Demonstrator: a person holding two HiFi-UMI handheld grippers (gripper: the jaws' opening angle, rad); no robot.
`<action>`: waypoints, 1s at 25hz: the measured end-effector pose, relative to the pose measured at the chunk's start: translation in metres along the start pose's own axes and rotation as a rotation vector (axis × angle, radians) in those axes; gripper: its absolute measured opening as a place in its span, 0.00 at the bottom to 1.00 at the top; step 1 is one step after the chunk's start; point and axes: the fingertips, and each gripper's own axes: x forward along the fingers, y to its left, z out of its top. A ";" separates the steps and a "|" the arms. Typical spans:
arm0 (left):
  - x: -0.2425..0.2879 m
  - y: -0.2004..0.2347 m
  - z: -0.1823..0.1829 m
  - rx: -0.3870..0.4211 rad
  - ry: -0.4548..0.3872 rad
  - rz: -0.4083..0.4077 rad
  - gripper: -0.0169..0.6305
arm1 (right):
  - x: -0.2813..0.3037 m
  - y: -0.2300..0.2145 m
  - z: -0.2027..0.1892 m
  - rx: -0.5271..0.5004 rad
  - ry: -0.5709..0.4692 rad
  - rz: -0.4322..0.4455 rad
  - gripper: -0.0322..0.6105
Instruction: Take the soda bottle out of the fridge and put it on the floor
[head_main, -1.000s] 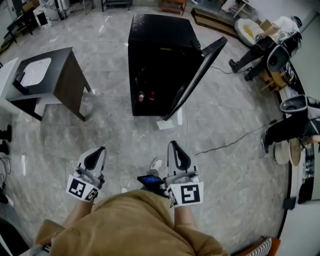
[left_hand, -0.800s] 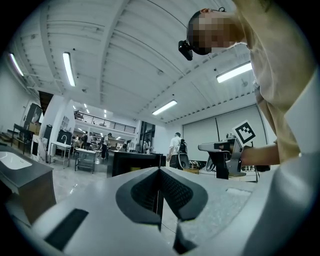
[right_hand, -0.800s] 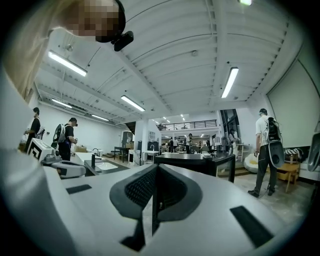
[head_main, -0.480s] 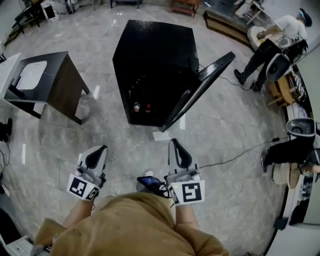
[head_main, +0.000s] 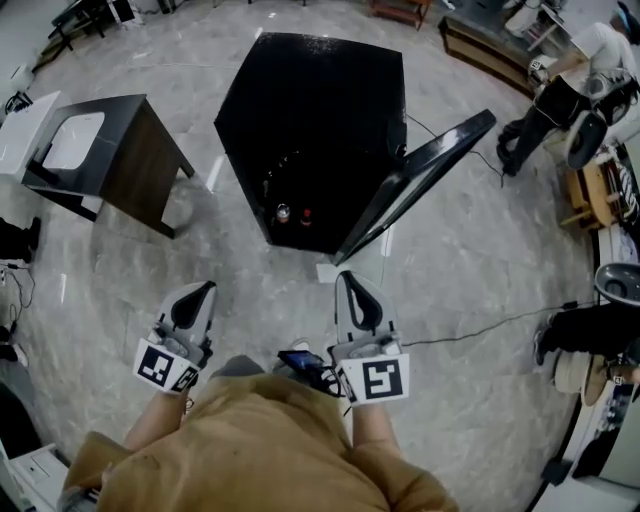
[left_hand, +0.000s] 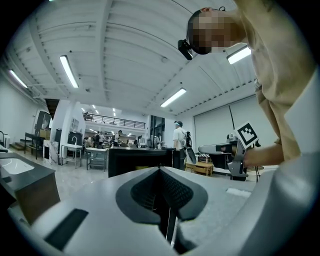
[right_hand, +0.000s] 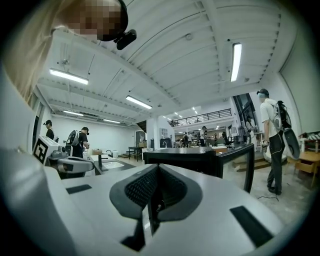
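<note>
Grippers both clenched, empty: left gripper (head_main: 194, 296), right gripper (head_main: 354, 290). Straight ahead of them sits the fridge (head_main: 310, 110), door (head_main: 420, 185) open ahead-right, bottles (head_main: 283, 212) inside, well apart from both.

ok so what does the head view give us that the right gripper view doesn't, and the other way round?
Head view only: two bottle tops low inside the fridge, and a white sheet on the floor at its front.

Right gripper view only: the ceiling lights, the mezzanine railing, and a close look at the right gripper, whose jaws are shut with nothing between them.

Both: the black fridge with its door swung open, plus the left gripper and the right gripper held in front of it.
</note>
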 end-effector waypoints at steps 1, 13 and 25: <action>0.005 0.000 -0.001 0.001 0.004 -0.002 0.03 | 0.002 -0.003 -0.003 0.003 0.007 0.004 0.05; 0.074 0.054 -0.019 -0.049 -0.026 -0.085 0.03 | 0.065 0.005 -0.021 -0.099 0.083 0.004 0.05; 0.141 0.128 -0.098 -0.060 0.029 -0.227 0.03 | 0.160 0.006 -0.135 -0.071 0.167 -0.065 0.05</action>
